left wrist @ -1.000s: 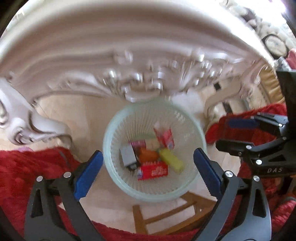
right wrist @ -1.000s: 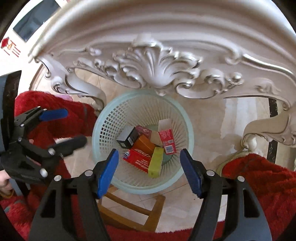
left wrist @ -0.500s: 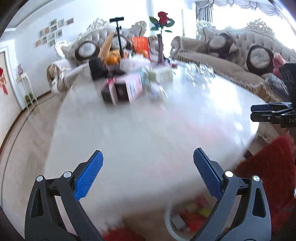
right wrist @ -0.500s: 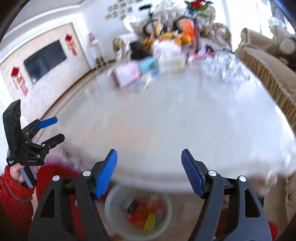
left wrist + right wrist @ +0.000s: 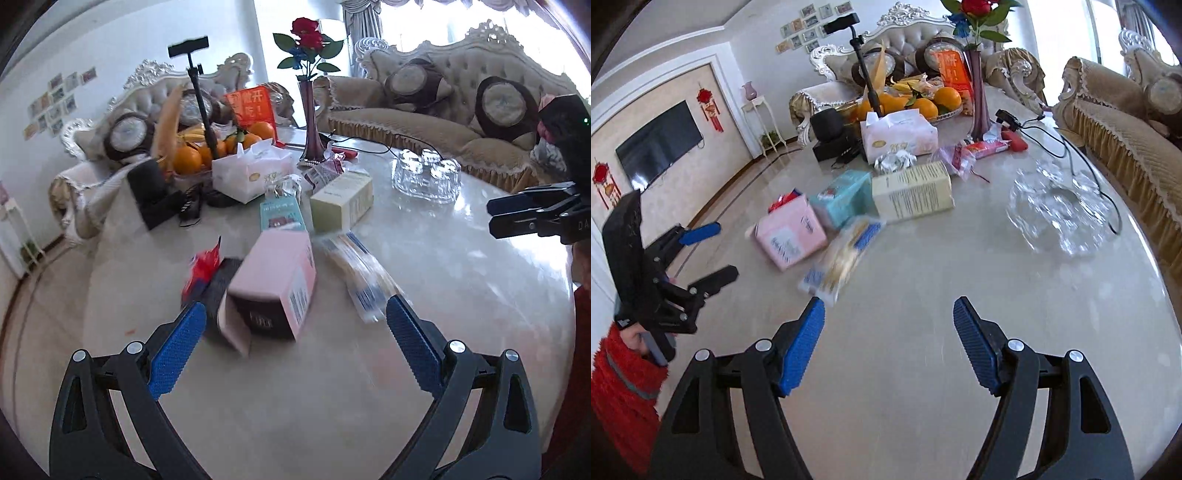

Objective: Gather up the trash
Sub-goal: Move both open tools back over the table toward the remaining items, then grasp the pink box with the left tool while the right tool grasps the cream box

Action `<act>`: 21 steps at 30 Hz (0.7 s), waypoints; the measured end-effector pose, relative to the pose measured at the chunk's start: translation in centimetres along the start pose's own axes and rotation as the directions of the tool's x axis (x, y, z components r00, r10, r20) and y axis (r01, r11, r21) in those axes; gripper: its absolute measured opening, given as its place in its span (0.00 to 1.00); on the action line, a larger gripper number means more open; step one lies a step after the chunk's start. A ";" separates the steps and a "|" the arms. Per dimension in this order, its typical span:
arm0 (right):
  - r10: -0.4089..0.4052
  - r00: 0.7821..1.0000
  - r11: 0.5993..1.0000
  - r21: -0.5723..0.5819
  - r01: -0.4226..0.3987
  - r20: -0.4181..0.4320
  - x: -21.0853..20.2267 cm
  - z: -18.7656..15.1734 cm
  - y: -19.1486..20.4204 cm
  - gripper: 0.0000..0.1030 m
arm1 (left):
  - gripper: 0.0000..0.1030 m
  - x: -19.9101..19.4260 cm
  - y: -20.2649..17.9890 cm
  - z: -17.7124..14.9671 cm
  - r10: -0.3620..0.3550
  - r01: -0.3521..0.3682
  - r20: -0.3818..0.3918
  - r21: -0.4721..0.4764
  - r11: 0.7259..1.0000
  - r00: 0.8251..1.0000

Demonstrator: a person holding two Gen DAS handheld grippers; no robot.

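Observation:
Trash lies on the marble table [image 5: 461,266]: an open pink box [image 5: 273,291], a black box [image 5: 221,291] and red wrapper [image 5: 202,264] beside it, a clear snack packet [image 5: 364,275], a teal box [image 5: 282,216] and a cream box [image 5: 341,201]. My left gripper [image 5: 293,338] is open and empty, just short of the pink box. My right gripper [image 5: 888,334] is open and empty, near the snack packet [image 5: 842,256]. The pink box [image 5: 790,230], teal box [image 5: 844,197] and cream box [image 5: 912,192] lie beyond it.
At the back stand a fruit tray with oranges [image 5: 207,147], a tissue pack [image 5: 251,173], a vase with roses [image 5: 310,122], a black speaker [image 5: 151,192] and a camera pole [image 5: 201,92]. A glass dish [image 5: 1060,214] sits right, with a cable [image 5: 1067,147]. Sofas surround the table.
Both grippers have swung up from the trash basket under the table to the tabletop and moved in toward the boxes. Both stay open and empty.

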State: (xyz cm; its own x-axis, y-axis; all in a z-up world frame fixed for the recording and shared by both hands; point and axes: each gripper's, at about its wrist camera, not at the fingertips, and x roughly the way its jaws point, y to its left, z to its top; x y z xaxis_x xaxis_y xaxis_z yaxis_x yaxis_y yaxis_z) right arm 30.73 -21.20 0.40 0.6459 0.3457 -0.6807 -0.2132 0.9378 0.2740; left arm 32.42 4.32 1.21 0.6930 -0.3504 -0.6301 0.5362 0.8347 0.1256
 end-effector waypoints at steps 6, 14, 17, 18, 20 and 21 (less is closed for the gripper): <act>-0.005 1.000 1.000 -0.021 0.005 0.003 2.3 2.9 0.0 0.67 | 0.93 3.3 2.6 1.7 -0.075 0.075 -0.008 -0.018 0.997 0.997; -0.068 0.997 0.998 -0.005 0.069 0.018 5.0 7.2 -0.4 0.67 | 0.93 6.6 3.6 2.0 -0.197 0.188 -0.088 -0.097 0.977 0.976; -0.105 0.994 0.994 -0.019 0.106 0.018 6.3 8.4 -0.1 0.67 | 0.93 7.4 3.5 1.9 -0.227 0.212 -0.112 -0.130 0.969 0.968; -0.121 0.993 0.992 -0.021 0.122 0.014 6.8 8.7 -0.1 0.67 | 0.93 7.4 3.4 1.9 -0.226 0.211 -0.109 -0.132 0.969 0.968; -0.141 0.990 0.990 -0.017 0.141 0.001 7.9 9.2 -0.3 0.67 | 0.93 7.3 3.1 2.0 -0.256 0.238 -0.108 -0.155 0.959 0.961; -0.150 0.989 0.989 -0.010 0.150 -0.009 8.6 9.4 -0.4 0.67 | 0.92 7.2 2.9 2.0 -0.260 0.240 -0.114 -0.160 0.957 0.959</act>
State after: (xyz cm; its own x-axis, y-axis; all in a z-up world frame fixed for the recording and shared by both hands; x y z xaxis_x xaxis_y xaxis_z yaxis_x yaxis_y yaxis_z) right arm 43.23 -18.93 0.82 0.6638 0.2010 -0.7204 -0.1212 0.9794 0.1616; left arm 39.93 3.34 -1.47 0.4705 -0.5044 -0.7240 0.6030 0.7828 -0.1536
